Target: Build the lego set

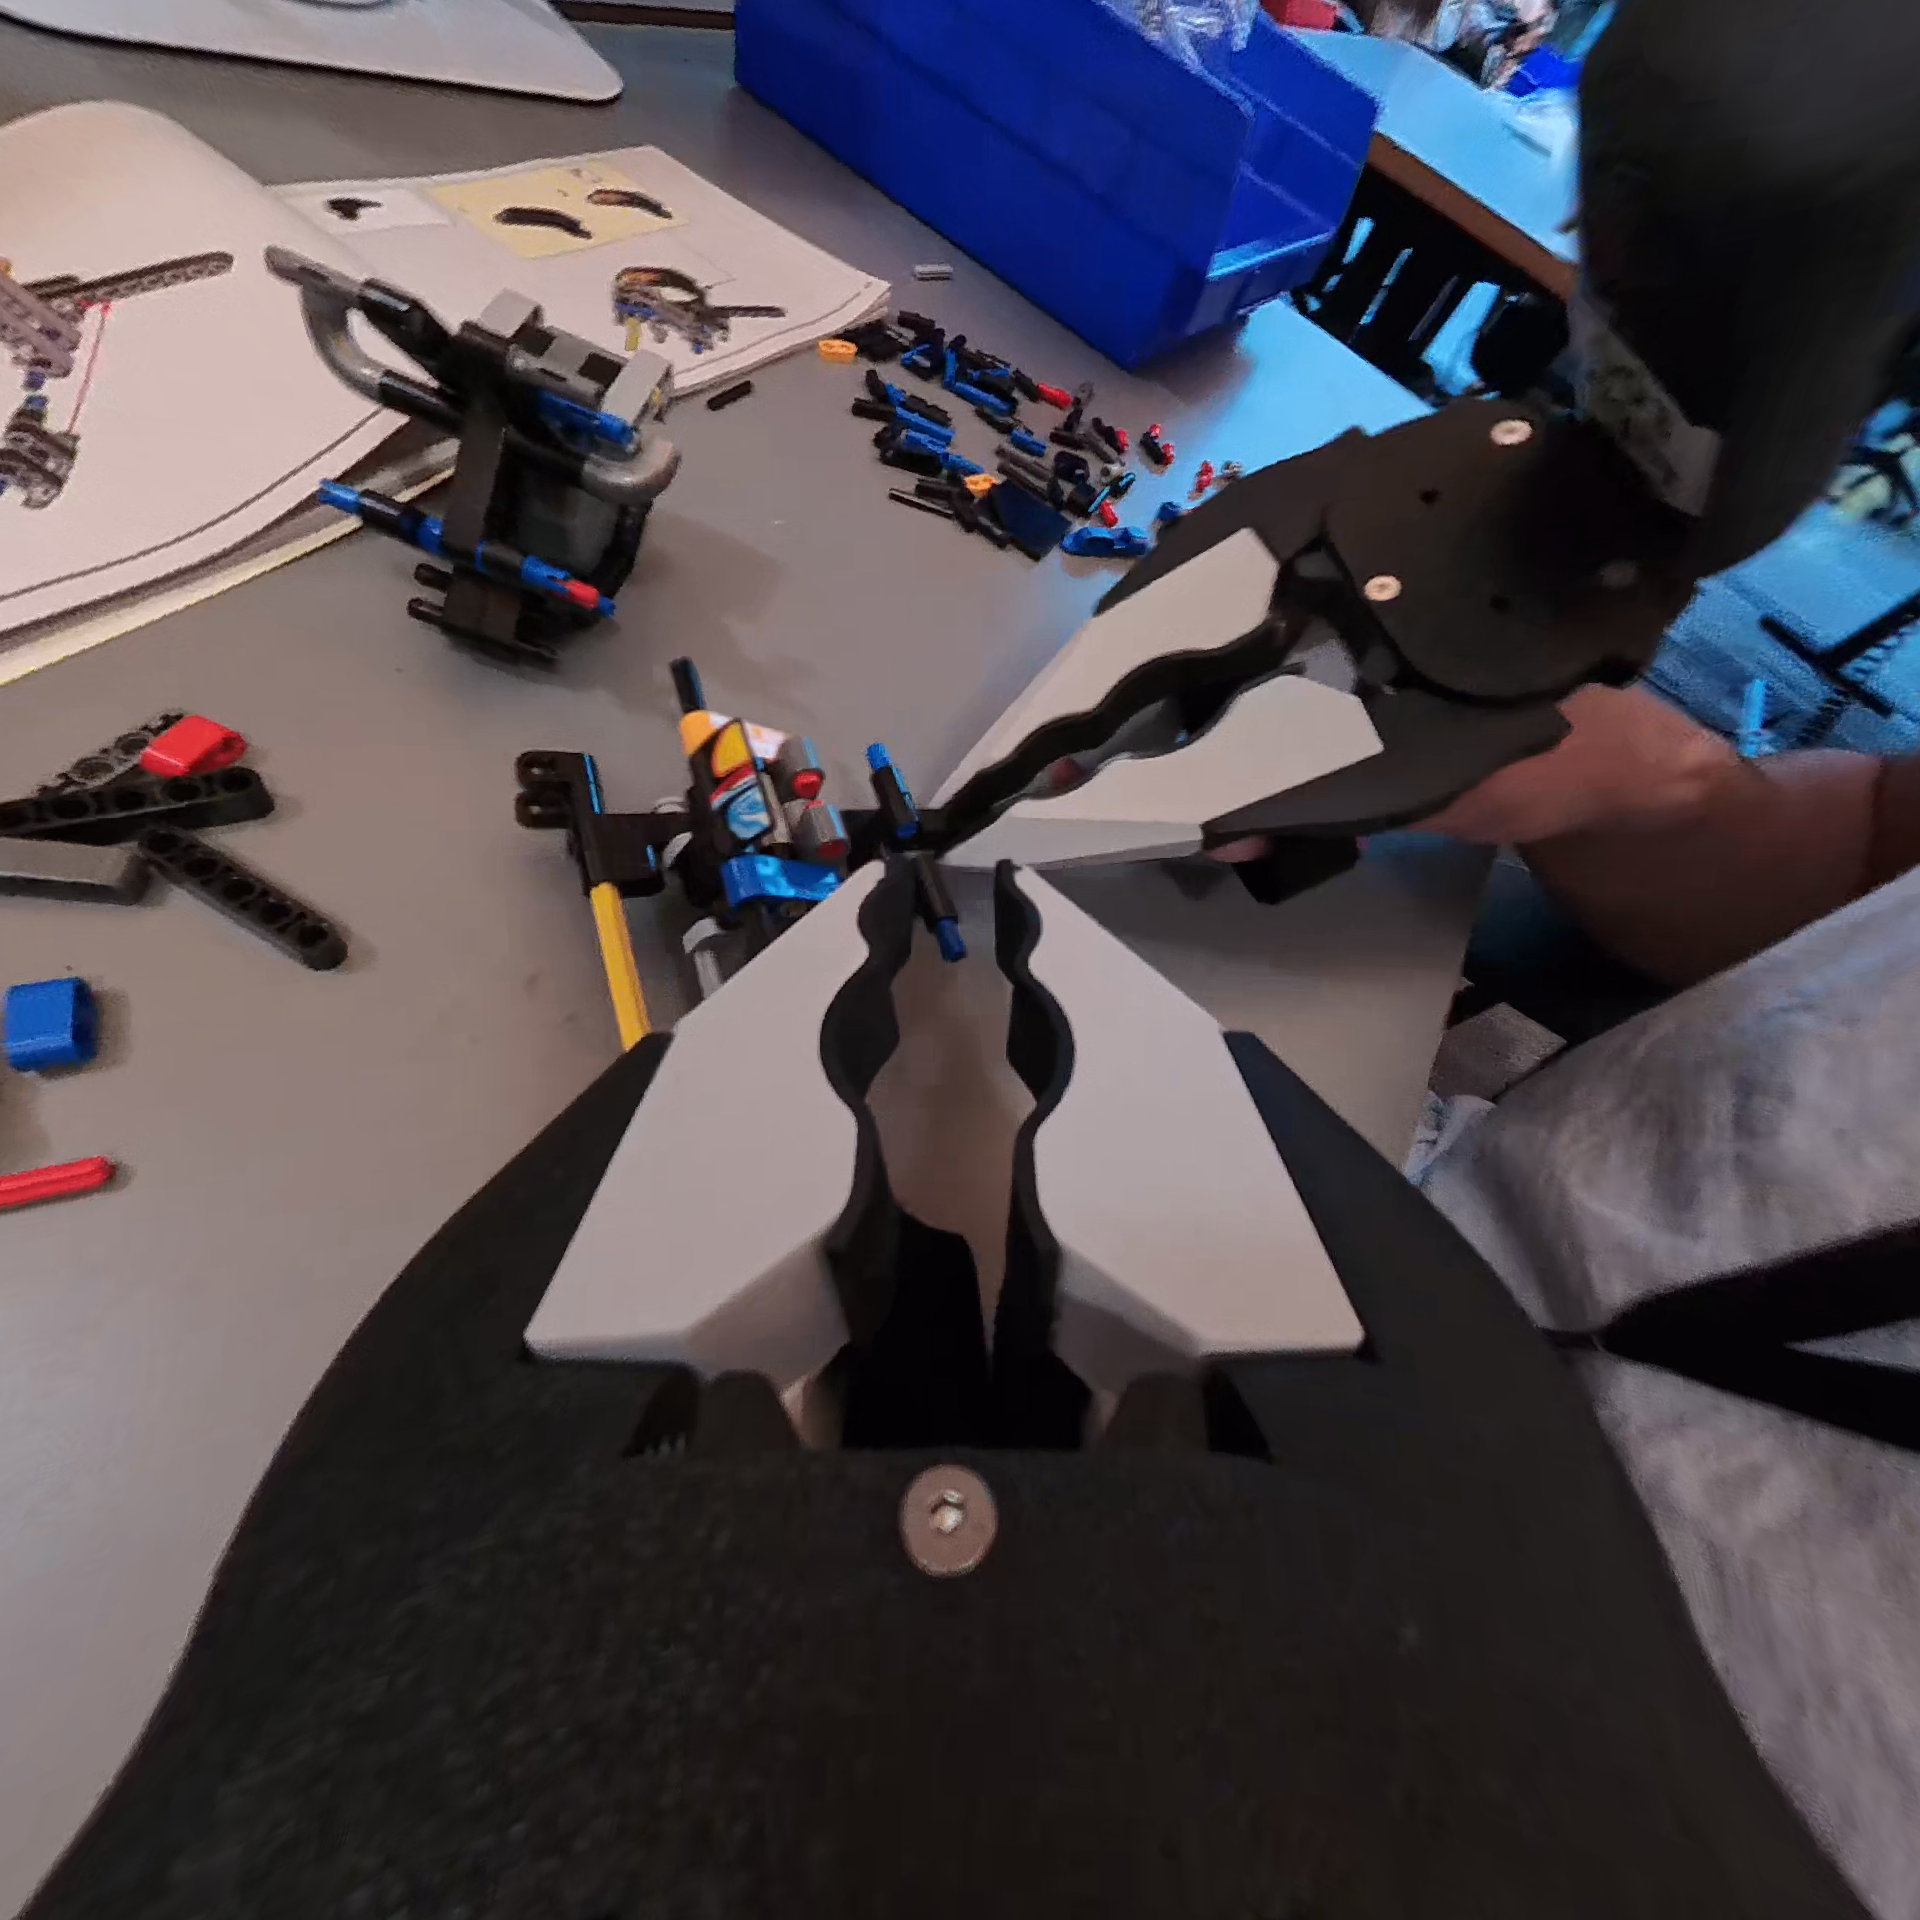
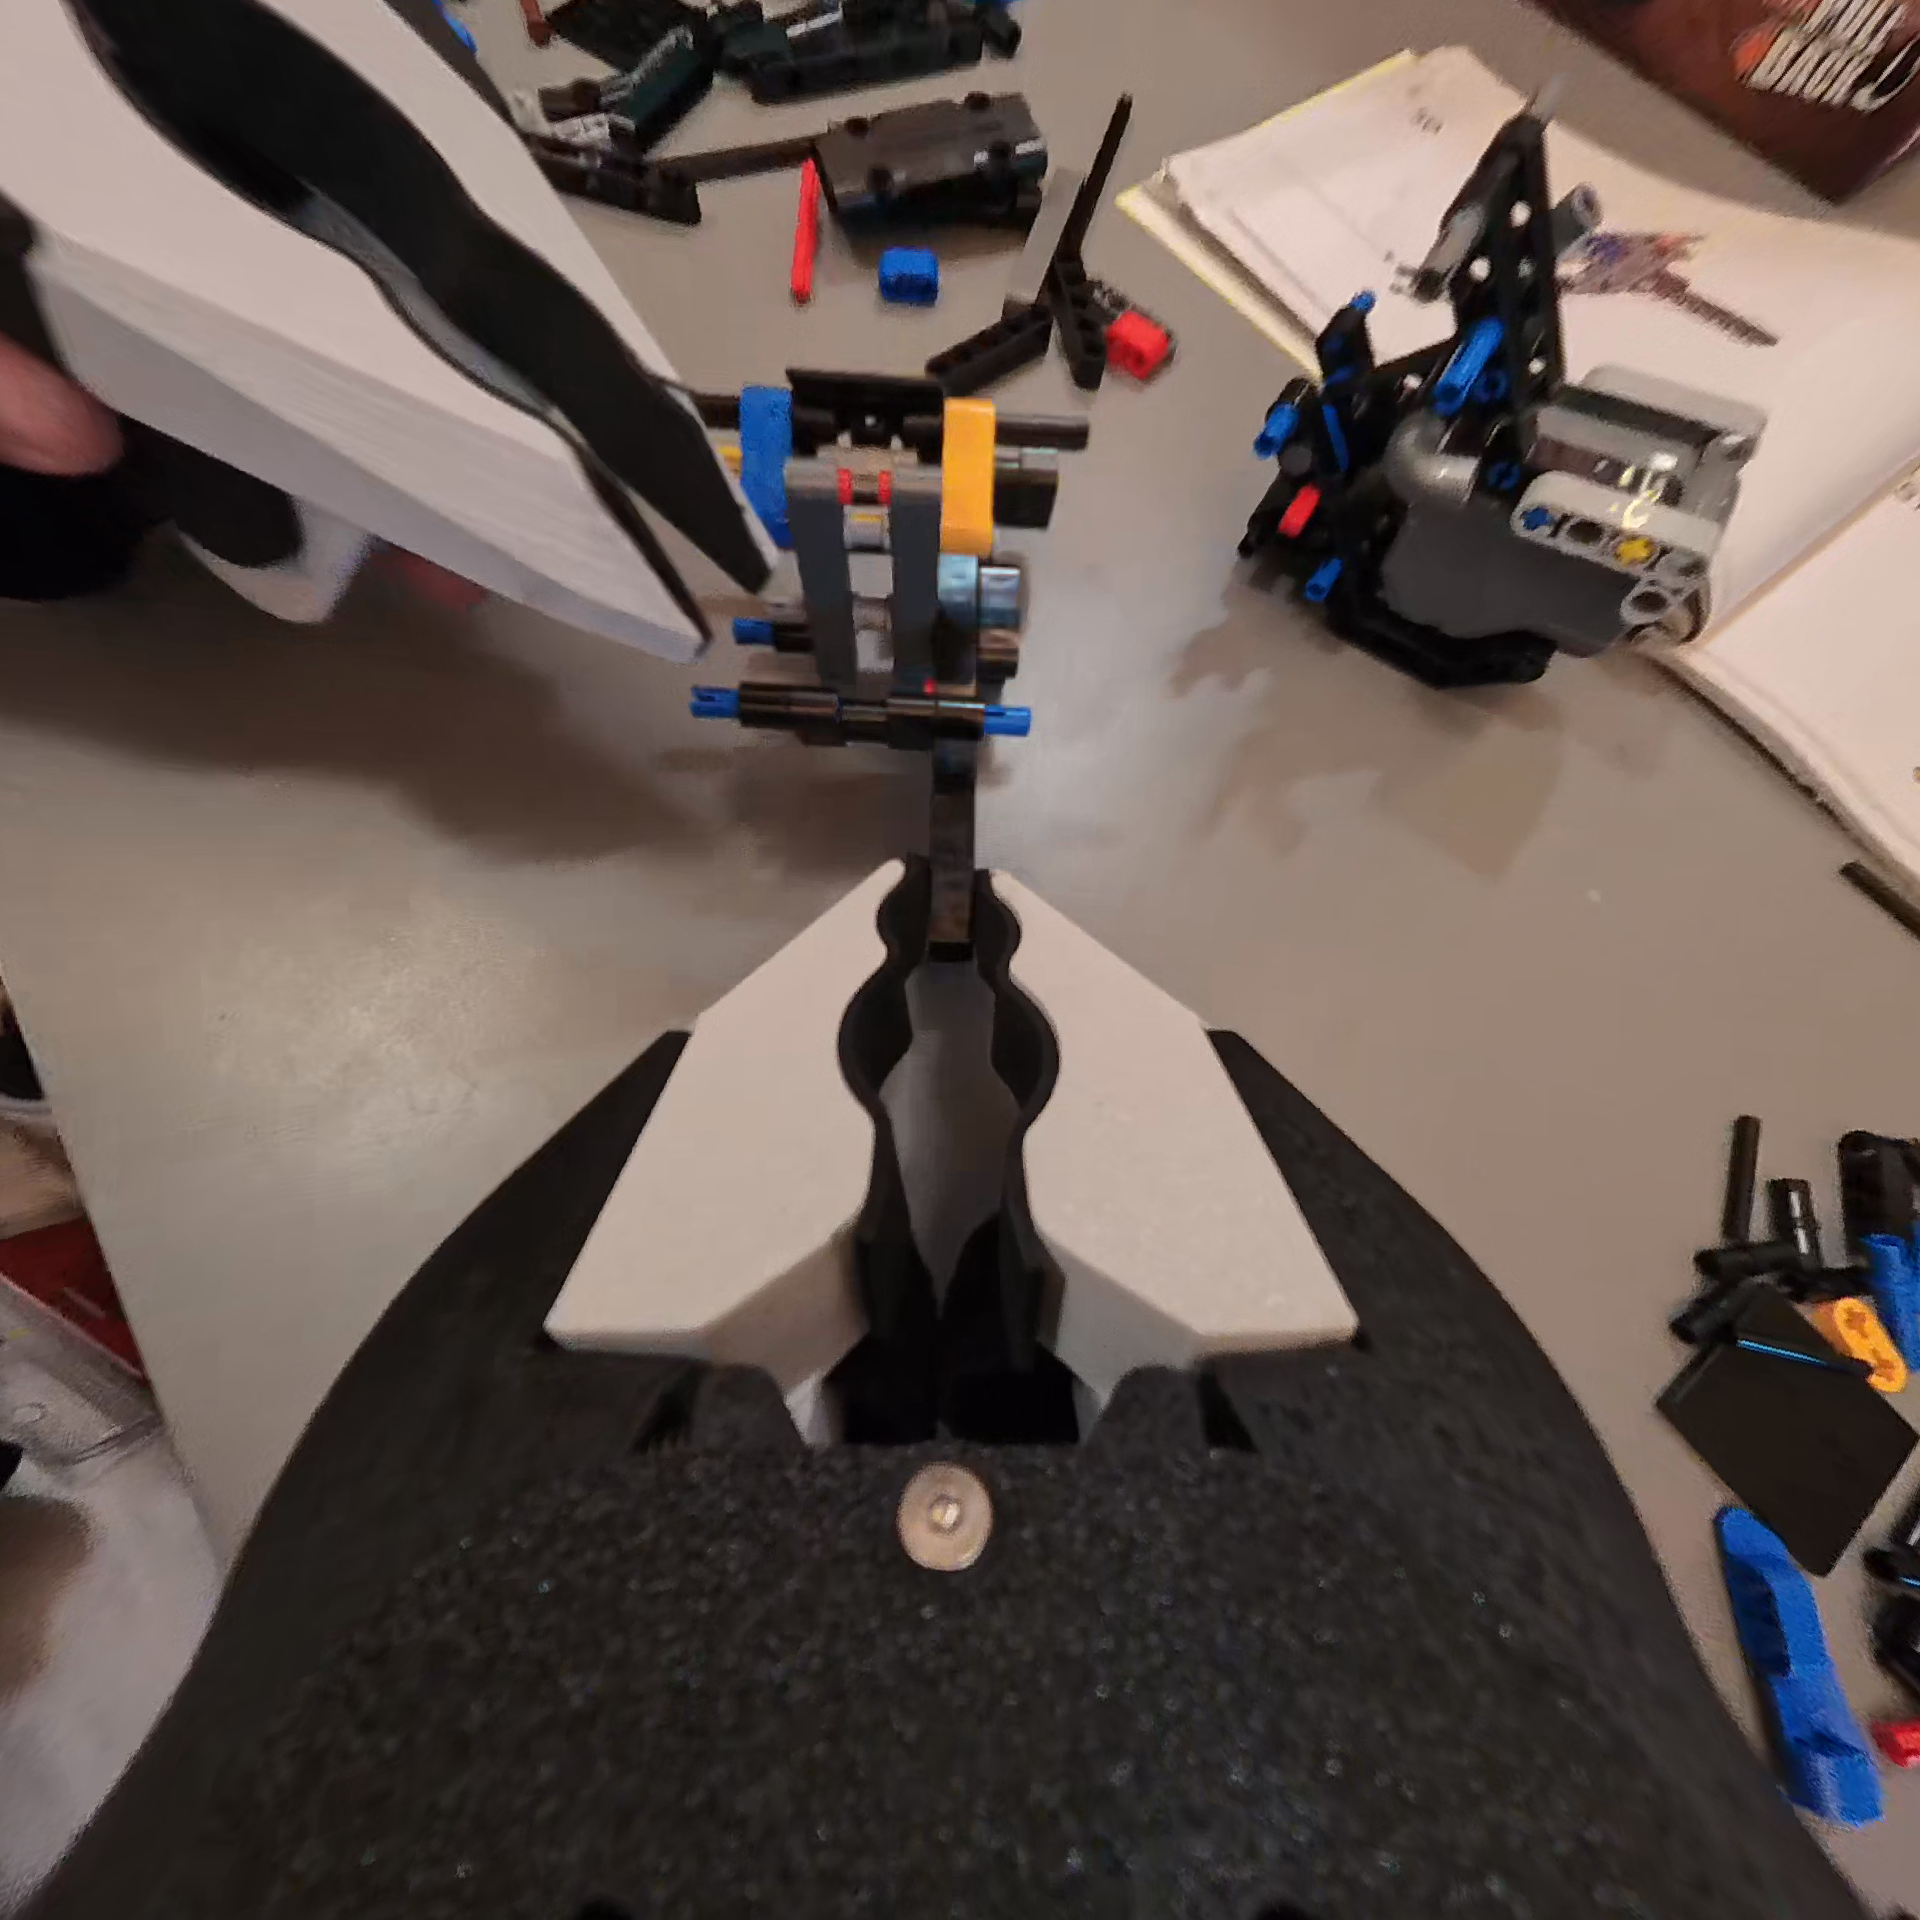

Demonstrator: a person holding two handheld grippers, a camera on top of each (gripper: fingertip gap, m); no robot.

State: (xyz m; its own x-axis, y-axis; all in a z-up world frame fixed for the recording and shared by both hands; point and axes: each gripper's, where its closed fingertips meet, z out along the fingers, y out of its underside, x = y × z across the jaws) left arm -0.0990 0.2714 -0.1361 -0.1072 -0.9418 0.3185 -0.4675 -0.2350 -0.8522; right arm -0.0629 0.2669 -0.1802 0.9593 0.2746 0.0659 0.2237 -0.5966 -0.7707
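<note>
— Right wrist view: what does the right claw point(image 2: 948, 914) hold?
— It is clamped on a black beam at the near end of the small build point(image 2: 883, 561), a grey frame with blue and yellow pieces and blue-tipped pins, just above the grey tabletop point(image 2: 416, 935).
— And the left claw point(image 1: 940, 883)?
— Its fingers stand apart around a blue-tipped black pin point(image 1: 935, 904) on that build.
</note>
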